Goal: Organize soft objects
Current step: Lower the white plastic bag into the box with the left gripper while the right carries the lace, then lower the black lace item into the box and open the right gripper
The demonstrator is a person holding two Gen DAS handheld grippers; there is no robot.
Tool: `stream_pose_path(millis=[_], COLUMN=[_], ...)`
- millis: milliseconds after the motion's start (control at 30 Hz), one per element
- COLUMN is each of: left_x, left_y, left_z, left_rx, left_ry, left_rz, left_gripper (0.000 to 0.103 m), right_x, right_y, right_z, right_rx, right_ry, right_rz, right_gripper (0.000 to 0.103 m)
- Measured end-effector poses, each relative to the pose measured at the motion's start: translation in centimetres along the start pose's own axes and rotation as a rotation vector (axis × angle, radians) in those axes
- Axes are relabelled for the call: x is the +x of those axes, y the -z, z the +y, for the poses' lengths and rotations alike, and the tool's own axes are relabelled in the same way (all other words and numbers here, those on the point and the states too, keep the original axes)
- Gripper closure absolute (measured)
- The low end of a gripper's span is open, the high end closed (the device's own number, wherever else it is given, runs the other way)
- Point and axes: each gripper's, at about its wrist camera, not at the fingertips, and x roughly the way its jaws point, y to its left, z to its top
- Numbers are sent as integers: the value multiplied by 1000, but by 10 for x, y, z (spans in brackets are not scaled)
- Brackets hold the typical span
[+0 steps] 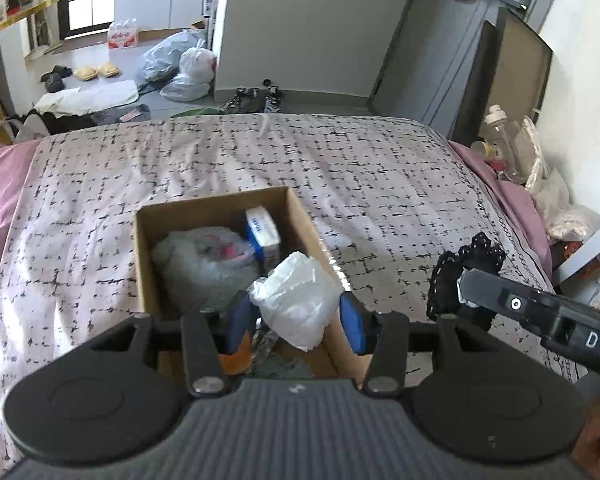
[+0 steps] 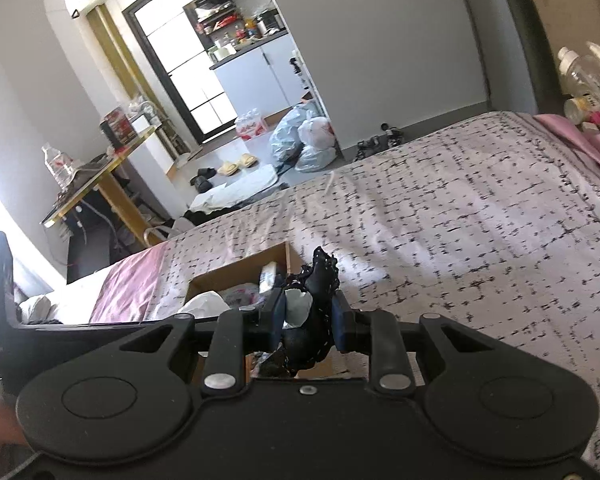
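Cardboard box point(image 1: 220, 208) is sitting open on the checked bedspread point(image 1: 380, 168), toward the near middle of the bed. Inside it: a clear bag of something soft point(image 1: 204, 256) on the left, a blue and white carton point(image 1: 263, 234) standing against the far right wall.

Left gripper point(image 1: 296, 316) is hovering over the near right corner of the box, its blue fingers point(image 1: 354, 322) clenching a crumpled white plastic bag point(image 1: 298, 296). The bag is bulging up and away from the fingers, its long axis running near to far, its far end already hanging over the box opening. It is looking light and floppy; probably it will drop straight in once the fingers part.

Right gripper point(image 2: 306, 316) is grasping a black lacy piece of cloth point(image 2: 320, 280), pinched together with a scrap of white material. In the left view the black cloth point(image 1: 466, 268) is being held over the bedspread, well to the right of the box and clear of its wall.

Judgement: the box is lying to the left of the right gripper and directly beneath the left one, so the left is the nearer. The white bag seems ready to go in first; the black cloth needs carrying leftward over the right wall before letting go
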Motion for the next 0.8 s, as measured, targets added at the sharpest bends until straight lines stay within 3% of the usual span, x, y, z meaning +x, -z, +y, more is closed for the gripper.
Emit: stream_pose_path(millis=[433,600,800], left_x=[18,18,12], left_y=[22,26,23], left_z=[38,53,53], left_rx=[-58,-116,-112], left_ry=[-36,-2,11], left_rz=[65,81,75], left_gripper=[55,45,42], right_x=[24,33,41], right_y=[9,14,14], right_z=[27,34,37], right_rx=[-72,-77,-49], right_ry=[-25,-32,-52], right_rz=[51,69,97], right_gripper=[79,79,73])
